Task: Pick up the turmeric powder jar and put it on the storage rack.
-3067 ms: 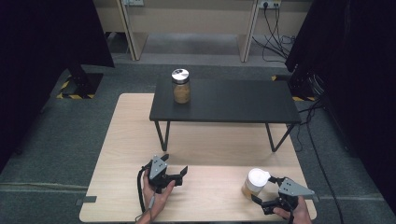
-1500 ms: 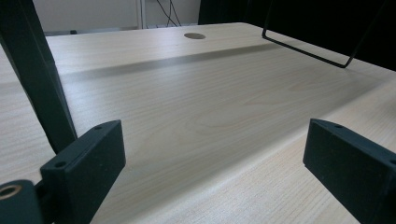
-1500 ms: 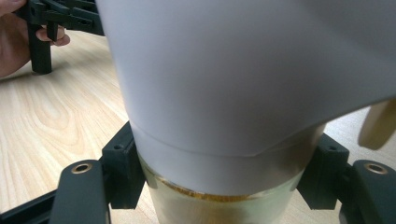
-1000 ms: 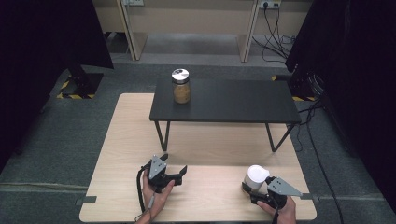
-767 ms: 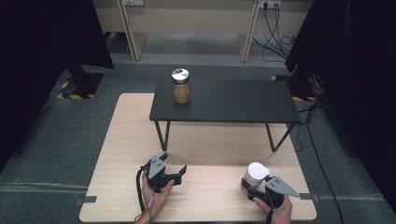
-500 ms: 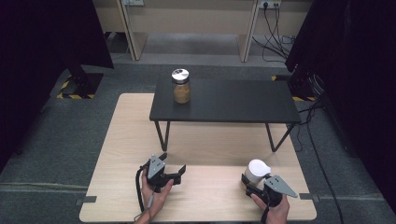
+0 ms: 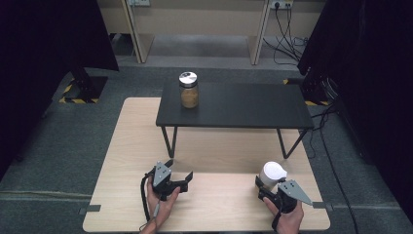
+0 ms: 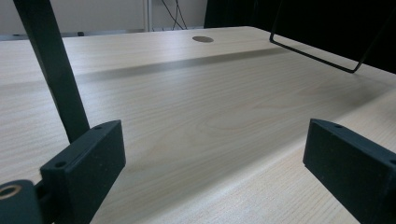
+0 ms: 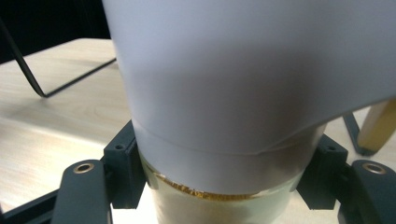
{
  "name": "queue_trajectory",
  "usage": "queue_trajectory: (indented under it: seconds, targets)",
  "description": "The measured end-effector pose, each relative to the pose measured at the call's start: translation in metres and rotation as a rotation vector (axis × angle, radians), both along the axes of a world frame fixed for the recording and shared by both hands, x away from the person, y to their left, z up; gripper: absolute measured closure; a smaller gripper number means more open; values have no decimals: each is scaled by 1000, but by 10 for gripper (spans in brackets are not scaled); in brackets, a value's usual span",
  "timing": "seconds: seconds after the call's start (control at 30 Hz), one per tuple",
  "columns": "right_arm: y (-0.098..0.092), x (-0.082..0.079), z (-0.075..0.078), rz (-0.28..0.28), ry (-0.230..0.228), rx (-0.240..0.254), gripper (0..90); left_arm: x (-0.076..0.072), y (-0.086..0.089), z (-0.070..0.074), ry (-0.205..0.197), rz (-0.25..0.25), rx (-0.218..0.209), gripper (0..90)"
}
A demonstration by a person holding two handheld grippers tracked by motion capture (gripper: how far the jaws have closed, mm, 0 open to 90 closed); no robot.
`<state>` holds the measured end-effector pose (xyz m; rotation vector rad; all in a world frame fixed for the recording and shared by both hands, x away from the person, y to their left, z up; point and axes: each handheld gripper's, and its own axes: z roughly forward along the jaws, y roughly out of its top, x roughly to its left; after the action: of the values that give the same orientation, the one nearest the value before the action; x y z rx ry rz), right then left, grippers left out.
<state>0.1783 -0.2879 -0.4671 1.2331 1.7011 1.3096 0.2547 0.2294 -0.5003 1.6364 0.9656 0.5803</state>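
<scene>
1. Right gripper (image 7: 271, 191): fingers (image 9: 123, 170) clamped on a white-lidded jar (image 7: 272, 173) at the near right of the wooden surface (image 7: 219, 151).
2. Left gripper (image 7: 176, 181): fingers (image 8: 86, 163) spread apart, holding nothing, near left.
3. A second jar (image 7: 188, 89) stands far off on the black bench (image 7: 243, 105).

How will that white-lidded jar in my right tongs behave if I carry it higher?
The jar looks like smooth glass, so it may slip. The right tongs clamp just under the big white lid, so the lid's edge may catch it. It seems partly filled, probably weighty, and breakable if dropped.
</scene>
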Motion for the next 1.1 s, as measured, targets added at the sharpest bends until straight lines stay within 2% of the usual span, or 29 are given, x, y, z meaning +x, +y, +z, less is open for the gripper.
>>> queue_trajectory:
  seconds: [0.23, 0.37, 0.57, 0.97, 1.1]
  targets:
    - [6, 4, 13, -21, -26, -2, 312, 0, 0, 0, 2, 2, -3, 48]
    - [10, 8, 27, -28, -37, -19, 312, 0, 0, 0, 2, 2, -2, 47]
    - [13, 14, 48, -33, -53, -19, 312, 0, 0, 0, 0, -1, 0, 47]
    - [18, 22, 83, -49, -54, -45, 312, 0, -1, 0, -3, -4, 2, 47]
    - [20, 29, 100, -55, -57, -57, 312, 0, -1, 0, -3, -4, 2, 48]
